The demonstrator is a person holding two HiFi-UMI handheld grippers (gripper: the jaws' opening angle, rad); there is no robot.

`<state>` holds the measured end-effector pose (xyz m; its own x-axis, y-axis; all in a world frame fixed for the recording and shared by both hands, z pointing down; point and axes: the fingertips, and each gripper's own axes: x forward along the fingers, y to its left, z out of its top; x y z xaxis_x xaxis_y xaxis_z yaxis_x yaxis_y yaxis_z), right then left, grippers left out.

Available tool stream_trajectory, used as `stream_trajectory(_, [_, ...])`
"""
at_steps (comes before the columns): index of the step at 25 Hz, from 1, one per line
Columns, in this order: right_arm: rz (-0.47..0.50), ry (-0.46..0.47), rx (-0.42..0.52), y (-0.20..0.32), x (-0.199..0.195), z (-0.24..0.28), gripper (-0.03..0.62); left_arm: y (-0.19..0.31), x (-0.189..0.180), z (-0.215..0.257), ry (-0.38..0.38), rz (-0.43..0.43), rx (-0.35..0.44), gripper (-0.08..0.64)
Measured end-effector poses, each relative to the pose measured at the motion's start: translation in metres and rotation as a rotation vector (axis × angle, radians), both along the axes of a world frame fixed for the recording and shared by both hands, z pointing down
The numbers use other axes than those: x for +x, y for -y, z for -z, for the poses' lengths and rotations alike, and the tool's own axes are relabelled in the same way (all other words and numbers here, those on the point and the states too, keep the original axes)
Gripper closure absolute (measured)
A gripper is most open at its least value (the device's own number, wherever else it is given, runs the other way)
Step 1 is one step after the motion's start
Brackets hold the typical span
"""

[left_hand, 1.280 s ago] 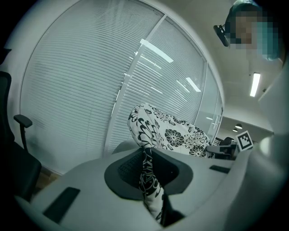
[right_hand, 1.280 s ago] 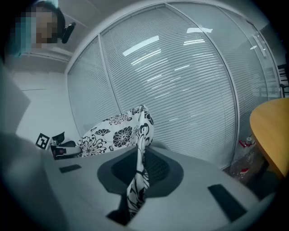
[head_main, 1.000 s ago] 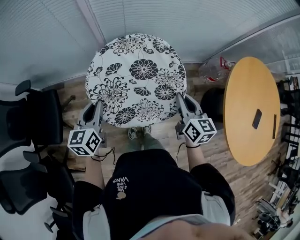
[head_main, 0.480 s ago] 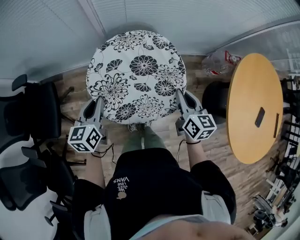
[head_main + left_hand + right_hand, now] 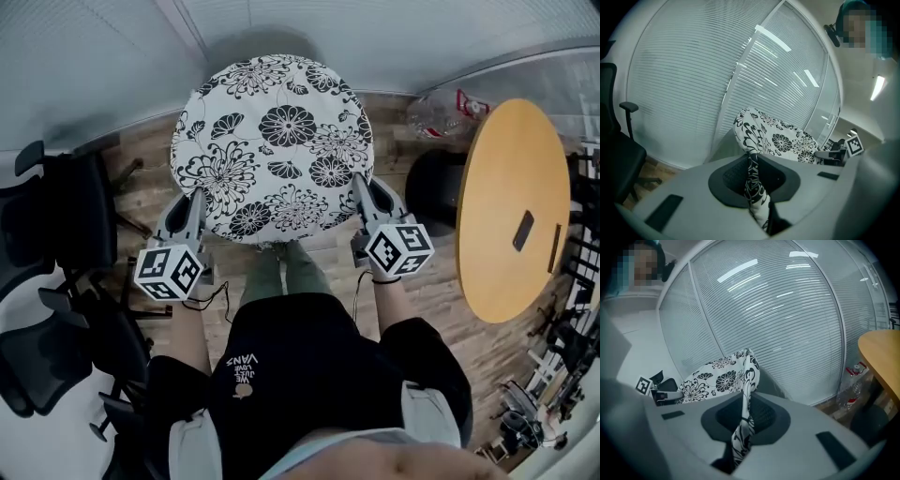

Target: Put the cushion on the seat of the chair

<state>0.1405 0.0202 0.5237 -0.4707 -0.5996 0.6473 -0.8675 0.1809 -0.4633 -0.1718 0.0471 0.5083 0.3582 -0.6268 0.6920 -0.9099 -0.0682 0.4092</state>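
Observation:
A round cushion [image 5: 272, 150] with black flowers on white hangs in the air in front of the person, held flat between both grippers. My left gripper [image 5: 197, 202] is shut on the cushion's left rim, whose fabric [image 5: 752, 187] runs pinched between the jaws. My right gripper [image 5: 359, 187] is shut on the right rim, and the fabric [image 5: 743, 427] shows squeezed between its jaws. Black office chairs [image 5: 56, 234] stand at the left; their seats are partly cut off by the frame edge.
A round wooden table [image 5: 516, 206] with a dark phone [image 5: 522, 230] stands at the right. A plastic bottle [image 5: 450, 111] lies on the wood floor near the blinds. Glass walls with blinds [image 5: 112, 56] close off the far side. The person's legs stand under the cushion.
The cushion and both grippers hold almost still. The view has shifted slightly, so the cushion sits a little higher in the frame.

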Motion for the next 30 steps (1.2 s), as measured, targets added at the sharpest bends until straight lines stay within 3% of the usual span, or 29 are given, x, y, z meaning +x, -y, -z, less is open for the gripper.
stream_trajectory(7, [-0.037, -0.008, 0.141, -0.013, -0.003, 0.001, 0.557, -0.005, -0.001, -0.003, -0.004, -0.038, 0.139, 0.514])
stream_trajectory(30, [-0.03, -0.015, 0.092, -0.01, -0.004, 0.001, 0.558, -0.002, 0.001, 0.005, 0.015, -0.039, 0.09, 0.514])
